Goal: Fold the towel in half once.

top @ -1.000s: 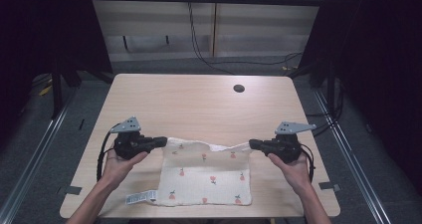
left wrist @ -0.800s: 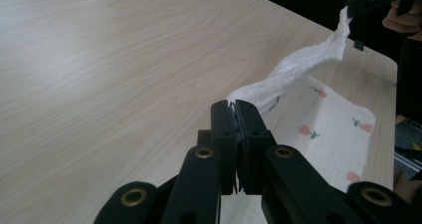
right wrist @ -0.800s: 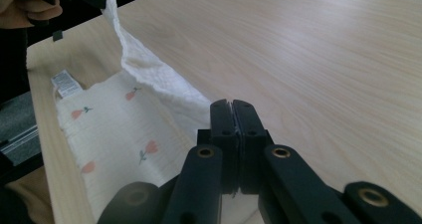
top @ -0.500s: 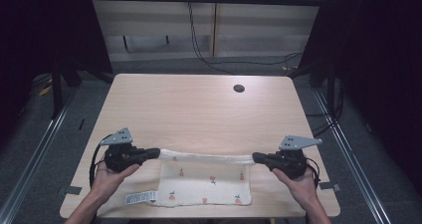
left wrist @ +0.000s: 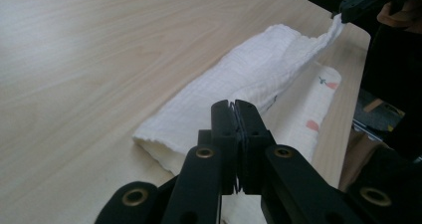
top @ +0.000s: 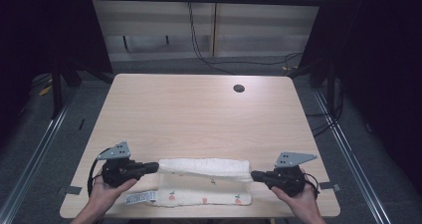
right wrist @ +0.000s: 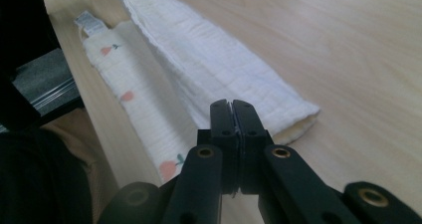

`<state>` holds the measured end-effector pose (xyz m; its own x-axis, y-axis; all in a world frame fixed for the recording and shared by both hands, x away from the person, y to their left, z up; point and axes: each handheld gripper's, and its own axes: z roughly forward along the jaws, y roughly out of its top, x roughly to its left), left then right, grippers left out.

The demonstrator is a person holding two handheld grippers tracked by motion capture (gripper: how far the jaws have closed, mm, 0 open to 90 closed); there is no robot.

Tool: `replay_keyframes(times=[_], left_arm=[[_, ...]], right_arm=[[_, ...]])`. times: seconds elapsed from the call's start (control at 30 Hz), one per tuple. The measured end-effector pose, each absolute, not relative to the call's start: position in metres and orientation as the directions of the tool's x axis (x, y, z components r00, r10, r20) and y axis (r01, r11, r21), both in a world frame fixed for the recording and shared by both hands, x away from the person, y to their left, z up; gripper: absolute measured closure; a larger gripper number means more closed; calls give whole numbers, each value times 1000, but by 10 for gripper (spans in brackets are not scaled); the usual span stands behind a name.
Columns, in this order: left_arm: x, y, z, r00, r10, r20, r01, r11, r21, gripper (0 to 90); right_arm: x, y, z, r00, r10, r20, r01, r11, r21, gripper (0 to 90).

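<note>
A white cloth [top: 204, 167] with small fruit prints lies along the table's near edge, its plain upper layer folded over a printed lower layer [top: 199, 197]. My left gripper [top: 155, 168] is shut on the fold's left end. The right gripper [top: 254, 175] is shut on its right end. In the left gripper view the shut jaws [left wrist: 233, 107] pinch the cloth [left wrist: 239, 79], and the right gripper [left wrist: 348, 7] holds the far corner slightly raised. The right gripper view has its shut jaws [right wrist: 232, 107] at the cloth's [right wrist: 214, 59] near end. A white label [top: 140, 198] sticks out at the lower left.
The wooden table [top: 199, 119] has a dark round hole [top: 239, 88] at the back right. Its near edge runs just under the cloth. Dark frame posts stand at both sides, and cables [top: 199, 45] trail on the floor behind.
Both grippers have moved toward the near edge and apart, drawing the cloth's far edge over itself. The cloth is now a narrower, longer band.
</note>
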<state>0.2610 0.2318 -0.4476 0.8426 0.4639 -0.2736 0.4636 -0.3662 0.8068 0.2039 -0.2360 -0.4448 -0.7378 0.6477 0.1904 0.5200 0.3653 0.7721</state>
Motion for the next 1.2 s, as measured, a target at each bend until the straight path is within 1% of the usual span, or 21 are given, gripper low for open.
replay_keyframes(times=[0.17, 0.27, 0.4, 0.5, 0.53, 0.57, 0.63, 0.73, 0.8, 0.83, 0.87, 0.93, 1.1, 1.2], left_arm=[[252, 235, -456, 848, 454, -271, 466, -397, 791, 884], [247, 234, -461, 851, 452, -266, 456, -386, 802, 885], [243, 230, -467, 854, 439, -280, 464, -399, 791, 885], [239, 226, -474, 859, 431, -276, 469, -447, 761, 884], [238, 225, -476, 868, 425, -257, 456, -475, 752, 884], [238, 224, -478, 871, 420, -256, 455, -489, 744, 884], [239, 222, -480, 870, 412, -270, 463, -496, 735, 883], [236, 222, -480, 877, 401, -265, 455, -512, 728, 882], [235, 222, -480, 878, 414, -241, 445, -517, 732, 879], [235, 223, -480, 879, 412, -241, 442, -511, 737, 878], [237, 223, -480, 877, 405, -258, 449, -503, 738, 875], [238, 224, -481, 876, 406, -259, 452, -509, 733, 866], [235, 224, -479, 885, 380, -269, 443, -505, 741, 856], [236, 226, -478, 878, 389, -278, 453, -488, 746, 831]], right_arm=[[198, -235, -456, -733, 646, 215, 540, 360, 760, 890], [198, -235, -463, -730, 645, 227, 554, 364, 749, 889], [195, -234, -465, -735, 638, 230, 557, 375, 741, 889], [192, -235, -468, -734, 638, 232, 561, 378, 737, 888], [191, -235, -469, -734, 640, 229, 564, 385, 731, 887], [190, -235, -471, -737, 638, 224, 564, 397, 724, 887], [189, -235, -474, -741, 639, 206, 561, 422, 712, 886], [187, -236, -476, -739, 639, 214, 568, 420, 707, 883], [187, -235, -478, -742, 631, 225, 575, 428, 697, 856], [187, -234, -479, -745, 624, 235, 579, 430, 693, 813], [187, -231, -479, -746, 624, 232, 579, 437, 688, 817], [185, -227, -478, -758, 611, 229, 565, 439, 698, 813], [186, -227, -475, -759, 606, 235, 561, 427, 709, 755], [186, -230, -473, -750, 618, 236, 564, 412, 715, 715]])
